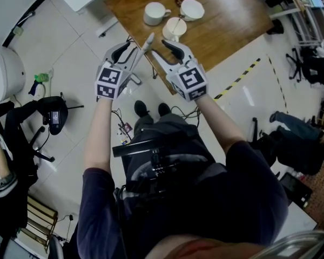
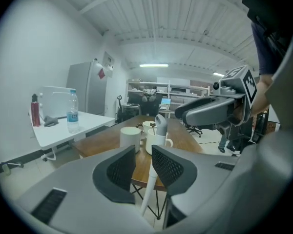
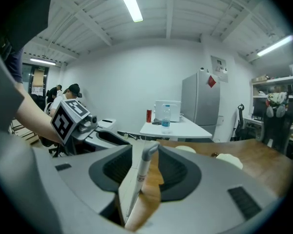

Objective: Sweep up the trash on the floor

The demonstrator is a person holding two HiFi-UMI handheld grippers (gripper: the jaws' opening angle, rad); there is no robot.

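The pale tiled floor (image 1: 70, 47) lay far below both pairs of fingers. The brown wooden table (image 1: 232, 15) stood just beyond the fingertips. The left gripper (image 2: 143, 152) and the right gripper (image 3: 145, 150) were raised side by side, near each other, both aimed toward the table's near edge.

The slim white broom handle with a grey cap (image 2: 150, 186) stood nearly upright and passed between both pairs of fingers at once. The left fingers (image 2: 118, 172) were narrowed around it. It lay against the finger nearer the right gripper, and a gap showed on its other side. The right fingers (image 3: 178, 172) stood wide, and the handle rose through their gap without either pad pressing on it. Its cap showed just above the fingertips.

Three round white ceramic cups (image 1: 155, 12) sat grouped on the table, ahead of the fingers. No trash could be made out on the floor.
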